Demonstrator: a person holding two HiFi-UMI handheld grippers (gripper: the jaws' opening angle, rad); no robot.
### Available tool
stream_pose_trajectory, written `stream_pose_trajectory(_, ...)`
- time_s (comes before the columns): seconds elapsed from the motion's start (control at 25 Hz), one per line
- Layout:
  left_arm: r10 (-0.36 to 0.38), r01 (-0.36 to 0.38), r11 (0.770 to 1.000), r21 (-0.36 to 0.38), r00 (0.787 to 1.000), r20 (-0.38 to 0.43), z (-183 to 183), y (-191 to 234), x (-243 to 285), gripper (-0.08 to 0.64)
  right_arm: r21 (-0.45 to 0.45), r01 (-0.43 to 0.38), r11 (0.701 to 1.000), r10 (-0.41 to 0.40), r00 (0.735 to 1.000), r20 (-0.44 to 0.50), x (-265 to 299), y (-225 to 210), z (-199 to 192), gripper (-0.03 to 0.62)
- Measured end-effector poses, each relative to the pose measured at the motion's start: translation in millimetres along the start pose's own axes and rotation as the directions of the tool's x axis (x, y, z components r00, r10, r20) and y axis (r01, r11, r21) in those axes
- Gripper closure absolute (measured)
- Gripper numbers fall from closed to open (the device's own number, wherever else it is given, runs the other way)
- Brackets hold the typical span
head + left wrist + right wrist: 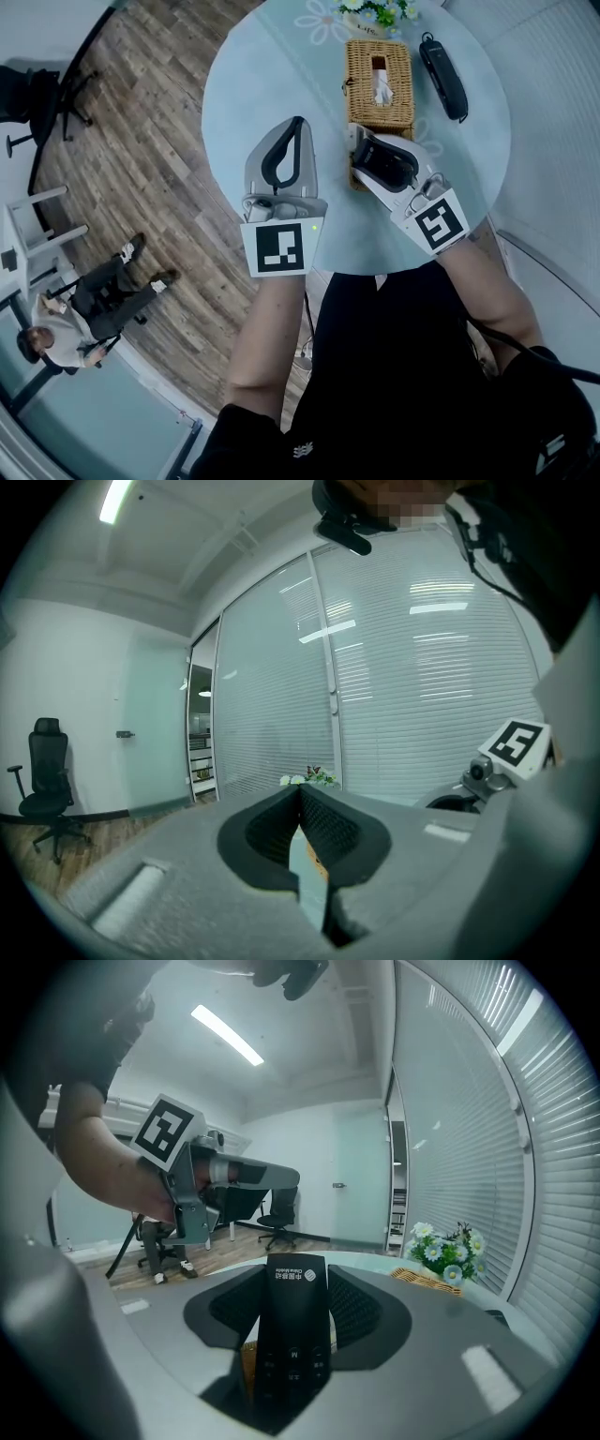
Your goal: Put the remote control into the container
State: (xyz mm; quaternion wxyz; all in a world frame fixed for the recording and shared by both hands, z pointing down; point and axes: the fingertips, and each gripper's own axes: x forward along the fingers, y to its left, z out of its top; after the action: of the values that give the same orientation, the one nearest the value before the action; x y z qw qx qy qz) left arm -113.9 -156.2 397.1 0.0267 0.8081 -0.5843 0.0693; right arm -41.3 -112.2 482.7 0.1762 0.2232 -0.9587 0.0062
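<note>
Gripping the remote (292, 1335) lengthwise, the right gripper (295, 1274) has both jaws clenched on its sides; the logo end lies at the jaw tips and the buttons sit back toward the camera. This gripper hovers over the near part of the round table (272, 84), tilted slightly down. A strip of wicker (354, 178) shows under its jaws, but whether that is part of the basket ahead cannot be told. Just beyond its tips stands a wicker basket (380, 82) with a slot in the top and white tissue in the slot. To the right of the basket, farther from the right gripper, a second black remote (442, 75) lies on the table. Flowers (375, 11) stand past the basket at the far edge.

The left gripper (300, 794) is beside the right one, apart from it, over the table's near left edge. Its jaw tips meet and nothing is between them.
</note>
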Motion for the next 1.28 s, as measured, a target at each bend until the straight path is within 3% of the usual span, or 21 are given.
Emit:
stream_pose_trajectory(0.4,0.006,-0.006,1.000,-0.002,1.000,-0.011,-6.1,-3.8,-0.9,0.560,-0.001,-0.012,1.000,0.012,1.000,0.003,4.7,5.2,-4.4,0.382)
stream_pose_trajectory(0.76,0.004,-0.004,1.000,-0.015,1.000,-0.022,-14.5,-4.5,-1.0,0.560,0.071,0.039,0.997,-0.038,0.999,-0.022,3.2,0.1,-30.4,0.380)
stream_pose_trajectory(1.16,0.015,-0.015,1.000,-0.014,0.999,-0.032,-18.4,-1.5,0.7,0.560,0.010,0.012,1.000,-0.011,0.995,-0.103,8.1,7.5,-48.1,0.379)
stream_pose_trajectory(1.28,0.022,-0.023,1.000,-0.011,0.999,-0.024,-13.1,1.9,-1.3,0.560,0.036,0.026,0.999,-0.023,0.996,-0.088,10.4,6.0,-50.4,0.379)
